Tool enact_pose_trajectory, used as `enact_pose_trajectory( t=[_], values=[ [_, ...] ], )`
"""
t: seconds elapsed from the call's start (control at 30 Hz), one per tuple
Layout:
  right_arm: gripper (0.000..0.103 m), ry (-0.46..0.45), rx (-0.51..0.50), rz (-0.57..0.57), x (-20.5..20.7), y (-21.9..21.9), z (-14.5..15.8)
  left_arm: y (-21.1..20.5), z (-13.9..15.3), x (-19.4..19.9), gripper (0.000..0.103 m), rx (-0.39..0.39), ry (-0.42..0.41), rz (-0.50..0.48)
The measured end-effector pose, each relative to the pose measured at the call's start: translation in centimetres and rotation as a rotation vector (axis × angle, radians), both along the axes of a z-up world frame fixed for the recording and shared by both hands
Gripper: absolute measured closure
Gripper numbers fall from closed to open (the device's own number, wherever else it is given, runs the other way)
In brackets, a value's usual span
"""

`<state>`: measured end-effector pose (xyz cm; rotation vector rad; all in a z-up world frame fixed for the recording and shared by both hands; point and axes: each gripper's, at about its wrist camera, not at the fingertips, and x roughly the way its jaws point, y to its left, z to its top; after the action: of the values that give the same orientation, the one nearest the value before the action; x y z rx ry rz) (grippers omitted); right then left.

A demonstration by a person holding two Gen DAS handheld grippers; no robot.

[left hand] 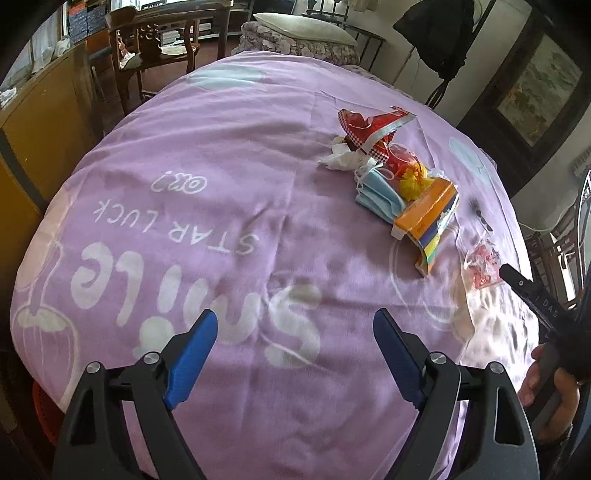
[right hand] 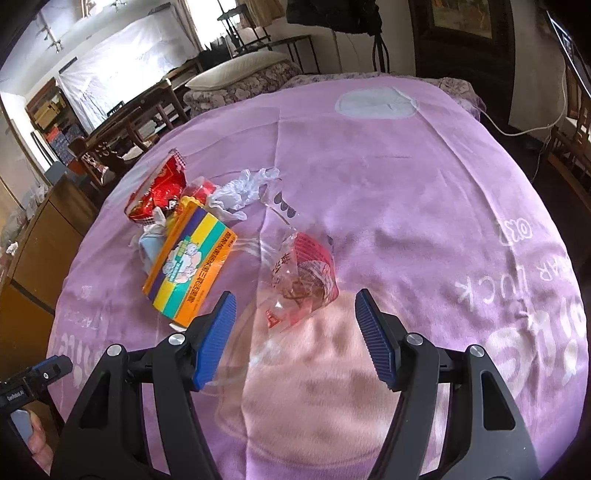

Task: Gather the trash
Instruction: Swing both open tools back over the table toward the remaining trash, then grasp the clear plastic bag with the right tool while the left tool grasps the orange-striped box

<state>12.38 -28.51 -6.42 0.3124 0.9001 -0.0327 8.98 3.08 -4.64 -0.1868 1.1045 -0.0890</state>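
Trash lies in a loose heap on a purple blanket [left hand: 229, 177]. The heap holds a red foil snack bag [left hand: 369, 127], a crumpled white tissue [left hand: 341, 157], a blue face mask [left hand: 376, 194], a yellow wrapper [left hand: 413, 181] and an orange box [left hand: 428, 218]. A clear wrapper with red print [right hand: 303, 277] lies apart from the heap, just ahead of my right gripper [right hand: 295, 310], whose jaws stand open and empty around nothing. My left gripper [left hand: 295, 321] hovers open and empty over the white lettering, well short of the heap. The orange box [right hand: 188, 266] sits left of the right gripper.
The blanket [right hand: 424, 177] covers a bed. A wooden cabinet [left hand: 40, 122] stands along the bed's left side, with wooden chairs [left hand: 155, 48] and a pillow [left hand: 303, 26] beyond. A white crumpled plastic bag [right hand: 240, 192] lies behind the box. A hand [left hand: 546, 376] holds the other gripper at right.
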Motion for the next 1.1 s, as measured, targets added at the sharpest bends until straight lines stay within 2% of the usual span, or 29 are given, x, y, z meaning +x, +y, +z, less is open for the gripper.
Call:
enact_pose_trajectory(
  t=[0.3,0.5,0.57,0.63,0.9,1.1],
  values=[
    [0.04,0.026,0.006,0.013,1.9,-0.2,-0.8,-1.0,0.0,3.1,0.018,0.0,0.005,-0.006],
    [0.041,0.062,0.032,0.013,2.8,-0.9,-1.9,-1.7,-0.3,5.5,0.018,-0.029,0.022,0.002],
    [0.048,0.08,0.037,0.024,3.0,-0.8,-2.4,-1.9,-0.2,6.4,0.018,-0.047,0.029,0.011],
    [0.073,0.092,0.055,0.036,3.2,-0.8,-2.8,-2.1,-0.1,7.2,0.018,-0.068,0.037,0.017],
    [0.075,0.034,0.095,0.046,2.4,-1.9,-1.7,-3.8,-0.1,8.8,0.018,-0.08,0.054,0.006],
    [0.075,0.043,0.103,0.033,1.2,-3.5,-1.7,-6.5,0.1,9.1,0.018,-0.054,0.043,-0.067]
  ],
)
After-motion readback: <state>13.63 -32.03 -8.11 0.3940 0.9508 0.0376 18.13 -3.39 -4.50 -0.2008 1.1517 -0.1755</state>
